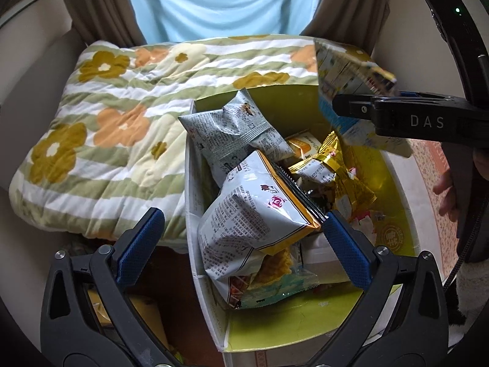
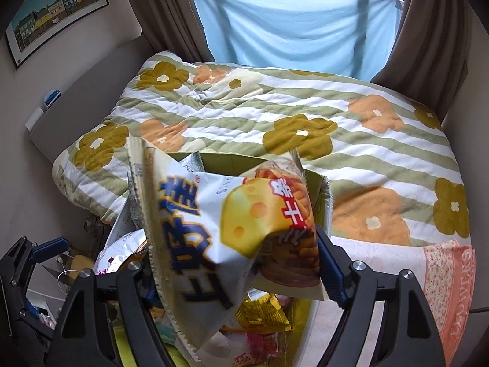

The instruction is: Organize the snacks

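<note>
A cardboard box (image 1: 397, 202) with a yellow-green inside holds several snack bags, among them a silver bag (image 1: 244, 214) on top and a gold packet (image 1: 339, 165). My left gripper (image 1: 241, 238) is open just above the silver bag, one finger on each side of it. My right gripper (image 2: 235, 263) is shut on a white and yellow cheese snack bag (image 2: 232, 226) and holds it above the box. In the left wrist view that bag (image 1: 345, 70) hangs over the box's far right corner, pinched by the right gripper (image 1: 339, 104).
The box sits against a bed with a green-striped flowered quilt (image 1: 101, 128). A blue sheet (image 2: 293, 27) and brown curtains hang behind it. A pink flowered cloth (image 2: 443, 284) lies right of the box. Clutter fills the floor gap (image 1: 146, 305) left of the box.
</note>
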A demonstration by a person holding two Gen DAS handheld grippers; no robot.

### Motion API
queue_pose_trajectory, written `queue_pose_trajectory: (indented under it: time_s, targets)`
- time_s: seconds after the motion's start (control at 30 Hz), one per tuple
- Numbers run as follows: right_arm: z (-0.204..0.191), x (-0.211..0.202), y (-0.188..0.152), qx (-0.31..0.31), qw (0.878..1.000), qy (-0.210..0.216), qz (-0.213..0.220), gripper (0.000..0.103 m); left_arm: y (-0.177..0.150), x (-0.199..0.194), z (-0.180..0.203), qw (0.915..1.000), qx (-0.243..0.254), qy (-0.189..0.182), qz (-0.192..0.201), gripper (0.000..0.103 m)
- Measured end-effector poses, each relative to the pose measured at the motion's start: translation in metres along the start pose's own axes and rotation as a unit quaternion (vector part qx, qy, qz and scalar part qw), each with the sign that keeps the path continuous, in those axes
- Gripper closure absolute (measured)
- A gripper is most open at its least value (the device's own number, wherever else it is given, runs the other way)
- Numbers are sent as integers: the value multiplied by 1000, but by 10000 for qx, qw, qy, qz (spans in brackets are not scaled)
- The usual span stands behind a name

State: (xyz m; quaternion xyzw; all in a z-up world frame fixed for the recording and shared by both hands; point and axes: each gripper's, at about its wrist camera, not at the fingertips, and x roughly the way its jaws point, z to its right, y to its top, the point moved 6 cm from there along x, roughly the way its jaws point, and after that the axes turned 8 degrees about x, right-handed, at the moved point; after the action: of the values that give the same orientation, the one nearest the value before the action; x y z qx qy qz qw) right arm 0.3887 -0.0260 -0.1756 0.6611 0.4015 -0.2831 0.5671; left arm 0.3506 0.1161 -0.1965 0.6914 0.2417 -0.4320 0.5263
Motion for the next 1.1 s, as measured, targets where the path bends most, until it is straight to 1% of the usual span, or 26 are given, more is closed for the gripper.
queue_pose_trajectory:
  time_s: [0.03, 0.07, 0.13, 0.2, 0.3, 0.5, 0.6, 0.7, 0.83, 1.0, 1.1]
  targets:
    - [-1, 1, 2, 2, 10000, 28, 75, 3, 0, 0, -1, 10000, -10, 0, 8, 0]
    - [-2, -1, 3, -17, 9998, 67, 165, 1, 0, 0, -3, 10000, -21, -4, 12, 0]
    - [-5, -1, 3, -93, 9995, 174, 255, 1, -1, 1, -4, 10000, -59, -43, 16, 0]
    - [-5, 0, 1, -130, 9996, 26, 237, 1, -4, 1, -5, 10000, -63, -34, 6, 0]
    - [-5, -3, -4, -96, 9998, -7, 183, 1, -7, -3, -5, 9999, -68, -61, 48, 0]
    - [-7, -27, -14, 65, 9995, -85, 281, 1, -9, -18, -1, 9997, 6, -119, 218, 0]
    - [-8, -45, -19, 142, 9989, -161, 405, 1, -7, -30, 3, 9992, 84, -167, 344, 0]
    - [-8, -67, -25, 214, 9980, -184, 564, 1, -6, -47, 11, 9983, 187, -166, 518, 0]
    - [-8, -107, -34, 236, 9957, -186, 871, 1, -9, -81, 23, 9965, 201, 21, 812, 0]
    - [-3, -176, -55, 273, 9902, -145, 1360, 1, -23, -130, 44, 9930, 34, 161, 1167, 0]
    - [8, -220, -74, 272, 9850, -317, 1671, 1, -33, -161, 64, 9897, -45, 262, 1405, 0]
